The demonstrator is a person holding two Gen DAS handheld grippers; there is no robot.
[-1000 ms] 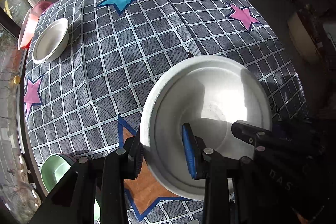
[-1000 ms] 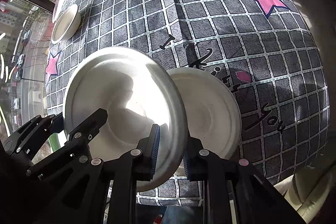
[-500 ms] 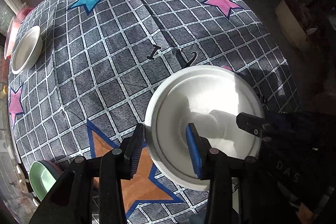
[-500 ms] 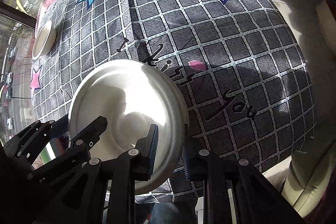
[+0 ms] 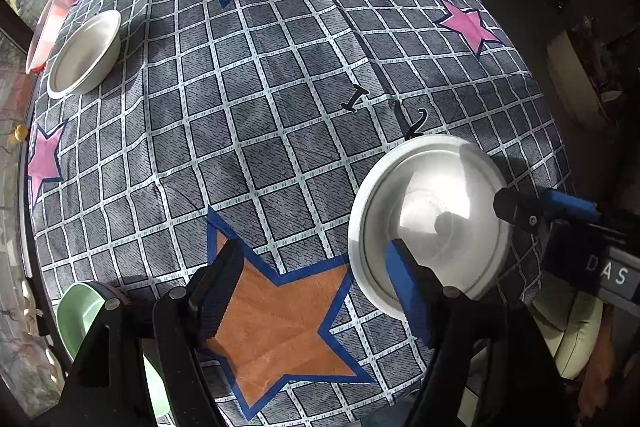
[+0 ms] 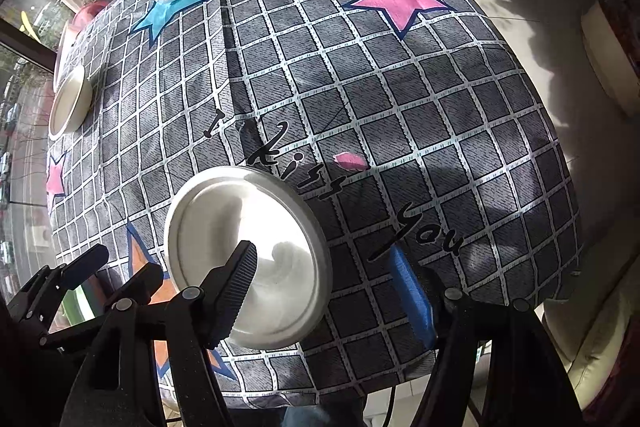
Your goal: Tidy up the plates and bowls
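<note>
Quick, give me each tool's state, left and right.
Left tool: jaws opening, holding nothing; white plate lies free on the tablecloth.
Right tool: jaws opening, holding nothing; the plate's rim sits between them, untouched.

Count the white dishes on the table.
2. One white dish lies beside the orange star, nearest the cameras; a white bowl stands at the far left. Another could be hidden, stacked beneath the near dish.
</note>
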